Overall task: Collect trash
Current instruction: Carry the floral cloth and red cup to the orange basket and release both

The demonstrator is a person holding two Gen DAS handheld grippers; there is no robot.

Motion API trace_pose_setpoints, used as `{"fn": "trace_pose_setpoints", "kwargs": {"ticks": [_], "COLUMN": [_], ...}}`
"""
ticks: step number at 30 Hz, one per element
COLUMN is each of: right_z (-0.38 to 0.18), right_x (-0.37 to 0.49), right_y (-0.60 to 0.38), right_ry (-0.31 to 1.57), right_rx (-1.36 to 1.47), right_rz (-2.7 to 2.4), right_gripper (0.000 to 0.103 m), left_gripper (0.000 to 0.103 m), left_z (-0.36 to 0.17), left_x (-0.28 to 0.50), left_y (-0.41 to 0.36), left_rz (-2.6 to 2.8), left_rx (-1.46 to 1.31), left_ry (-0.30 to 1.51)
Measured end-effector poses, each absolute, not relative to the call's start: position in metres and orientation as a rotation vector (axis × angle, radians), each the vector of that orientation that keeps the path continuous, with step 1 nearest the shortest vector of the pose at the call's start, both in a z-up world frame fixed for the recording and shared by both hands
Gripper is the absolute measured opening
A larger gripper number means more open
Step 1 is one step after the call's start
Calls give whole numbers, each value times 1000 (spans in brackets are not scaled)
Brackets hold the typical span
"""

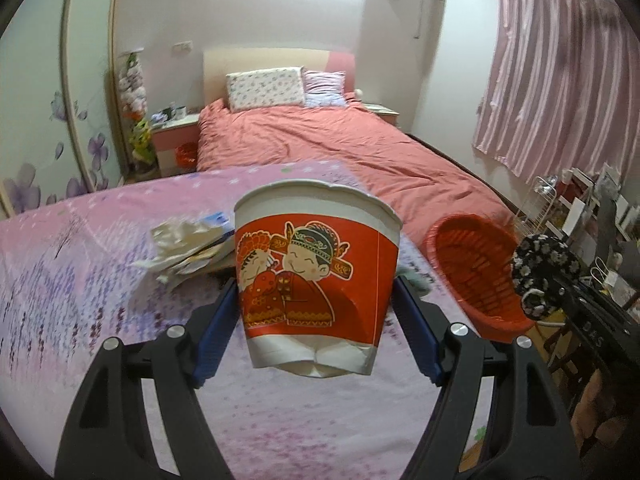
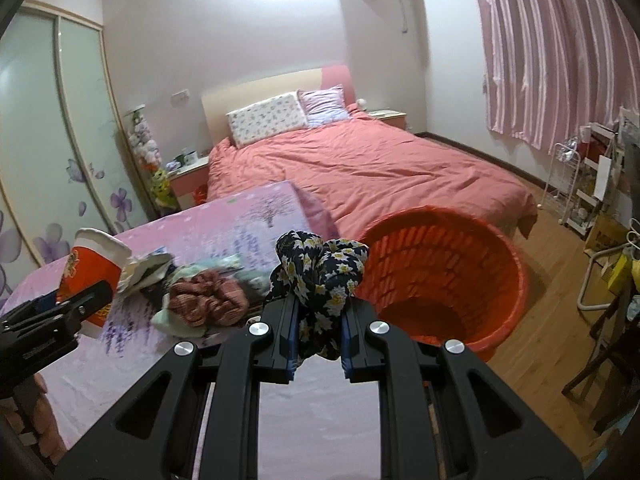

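My left gripper [image 1: 316, 300] is shut on a red and white paper cup [image 1: 316, 276] with a cartoon couple printed on it, held above the pink floral table cover [image 1: 80, 300]. The cup's base is crumpled. The cup also shows in the right wrist view [image 2: 90, 268]. My right gripper [image 2: 320, 320] is shut on a dark floral cloth [image 2: 320, 276], held just left of an orange plastic basket [image 2: 440, 272]. The same cloth [image 1: 544, 272] and basket [image 1: 476, 276] show at the right in the left wrist view. Crumpled paper and wrappers [image 1: 188, 248] lie on the table.
A reddish crumpled cloth [image 2: 208, 300] and pale green fabric [image 2: 176, 322] lie on the table. A bed with a red cover [image 2: 360, 168] stands behind. A wire shelf rack [image 2: 576, 184] and clutter stand at the right on the wood floor.
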State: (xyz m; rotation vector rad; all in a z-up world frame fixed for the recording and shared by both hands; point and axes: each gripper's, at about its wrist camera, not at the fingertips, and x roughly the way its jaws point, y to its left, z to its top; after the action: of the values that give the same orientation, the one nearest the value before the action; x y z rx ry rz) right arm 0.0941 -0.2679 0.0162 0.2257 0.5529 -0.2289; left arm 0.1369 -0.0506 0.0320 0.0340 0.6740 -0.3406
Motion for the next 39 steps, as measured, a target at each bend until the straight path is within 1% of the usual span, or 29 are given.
{"fn": "trace_pose_setpoints", "kwargs": {"ticks": [18,33,37,39], "right_z": [-2,-14,-20,-25], "right_x": [99,117,121,124], "right_y": [-341,-400,-411,-418], "right_ry": [530,532,534,539], "right_rx": [309,389,419,448], "right_rz": [-340,-339,-327,-315], "right_gripper": [16,17,20,27], "left_gripper": [74,74,74,74], "left_z": [29,-6,-22,-33], "left_x": [145,186,201,209], "left_y": [-166,-261,-277,-282], "left_rz": [-559,-683,-702,-706], "left_rx": [135,197,204,210], "left_ry": [645,692,717,739]}}
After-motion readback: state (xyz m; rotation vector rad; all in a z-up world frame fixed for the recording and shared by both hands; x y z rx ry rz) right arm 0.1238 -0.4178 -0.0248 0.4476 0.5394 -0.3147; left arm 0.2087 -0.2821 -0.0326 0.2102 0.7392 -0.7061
